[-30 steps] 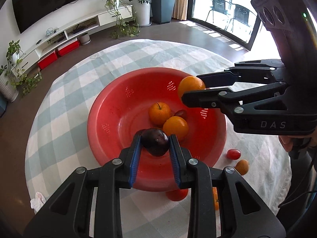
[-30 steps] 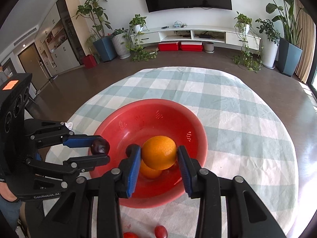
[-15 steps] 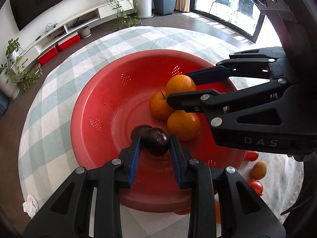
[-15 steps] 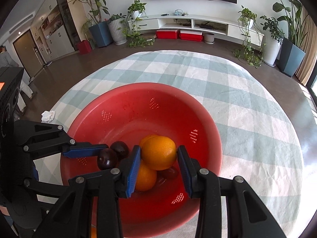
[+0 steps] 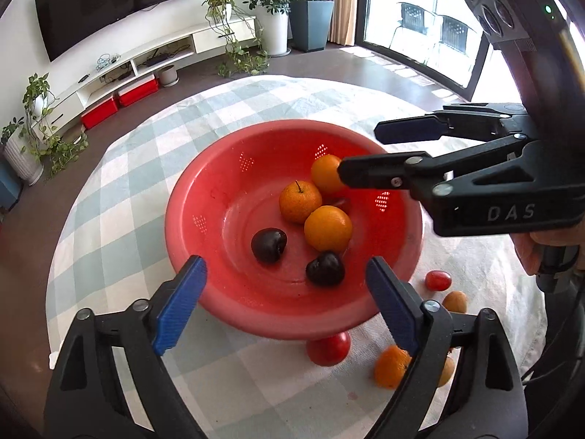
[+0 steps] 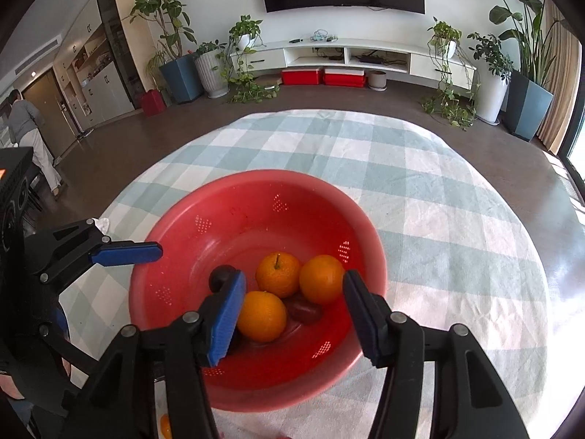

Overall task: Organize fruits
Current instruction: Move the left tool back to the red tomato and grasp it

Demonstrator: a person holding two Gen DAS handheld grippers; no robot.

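A red colander bowl stands on the checked tablecloth. It holds three oranges and two dark plums; a reddish fruit lies under the oranges. My left gripper is open and empty above the bowl's near rim. My right gripper is open and empty over the bowl's right side; in the left wrist view it shows at the right.
Loose fruit lies on the cloth near the bowl's front right: a red tomato, a small orange, a red grape tomato and a brownish fruit. A white tissue lies at the table's left edge.
Both grippers opened and pulled back up. The left let go of the dark plum and the right let go of the orange; both fruits now lie in the bowl.
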